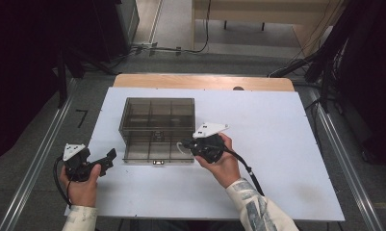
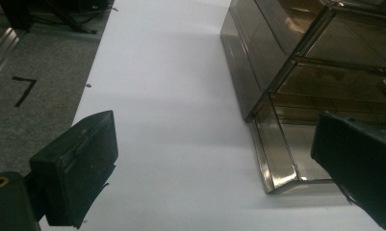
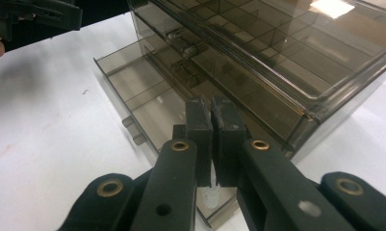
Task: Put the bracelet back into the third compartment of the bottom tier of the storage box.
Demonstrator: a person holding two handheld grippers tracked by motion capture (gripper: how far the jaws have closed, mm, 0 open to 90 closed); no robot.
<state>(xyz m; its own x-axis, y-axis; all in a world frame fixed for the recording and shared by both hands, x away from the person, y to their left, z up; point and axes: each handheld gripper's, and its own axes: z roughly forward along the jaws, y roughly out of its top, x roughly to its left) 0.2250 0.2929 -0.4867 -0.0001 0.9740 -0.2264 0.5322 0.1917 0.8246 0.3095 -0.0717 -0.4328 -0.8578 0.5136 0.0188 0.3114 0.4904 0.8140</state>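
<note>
Organizer (image 1: 157,130), a smoked translucent plastic box with thin inner dividers and hard glossy walls, sits on the tabletop (image 1: 277,144) left of centre. Its lower drawer (image 1: 157,151) is pulled out toward the person, showing shallow rectangular compartments and a small latch on the front edge.

Nearest the camera, two hands come in from the bottom edge. The left gripper (image 1: 106,159), matte black with blocky padded jaws, rests at the tabletop's left edge; in the left gripper view its jaws stand wide apart with nothing between them, the drawer's corner just ahead on the right. The right gripper (image 1: 185,144), topped with a pale three-cornered plate, hovers at the drawer's right end. In the right gripper view its jaws are pressed together; a small whitish translucent piece (image 3: 211,196) shows just below them, and I cannot tell whether it is pinched. Brass rivets dot the black linkage arms.

The tabletop is a smooth white sheet laid over pale wood. Grey carpeted floor (image 1: 27,144) surrounds it, marked with a black "7" (image 1: 81,117); metal rails run alongside, with dark stands and cables beyond.
</note>
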